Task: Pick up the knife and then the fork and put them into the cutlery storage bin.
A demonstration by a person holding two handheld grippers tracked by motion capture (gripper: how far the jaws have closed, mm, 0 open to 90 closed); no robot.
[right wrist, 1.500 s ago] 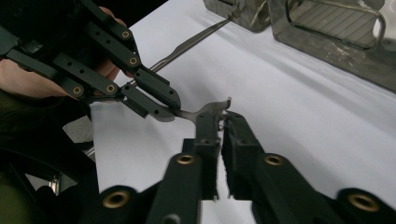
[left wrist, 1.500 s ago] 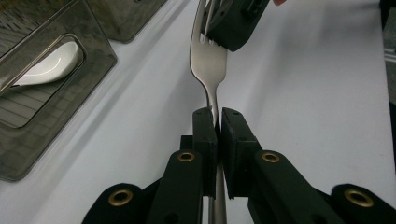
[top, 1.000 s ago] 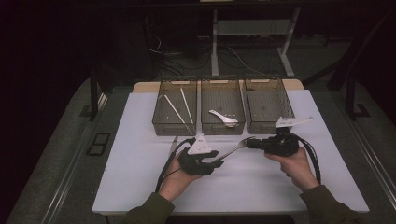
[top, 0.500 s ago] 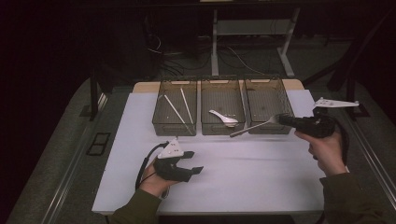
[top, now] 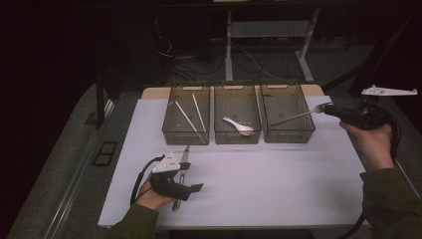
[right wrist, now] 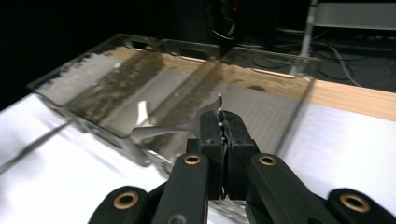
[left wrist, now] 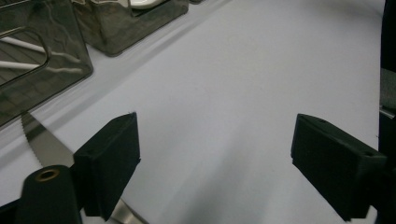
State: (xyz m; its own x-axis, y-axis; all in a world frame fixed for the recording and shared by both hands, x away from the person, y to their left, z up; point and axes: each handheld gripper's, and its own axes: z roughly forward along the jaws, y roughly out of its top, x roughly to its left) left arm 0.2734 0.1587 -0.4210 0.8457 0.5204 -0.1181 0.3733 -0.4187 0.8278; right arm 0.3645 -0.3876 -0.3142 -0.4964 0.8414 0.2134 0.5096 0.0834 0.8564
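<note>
White table (top: 278,179): thin silver fork (top: 298,116), long handle, w/ right gripper (top: 332,111).

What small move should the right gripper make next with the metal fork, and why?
Probably lower the slim metal fork into the right-hand clear plastic bin and release. The right gripper is shut on its head end, the handle reaches out over that bin, and the other bins already hold chopsticks and a spoon.
</note>
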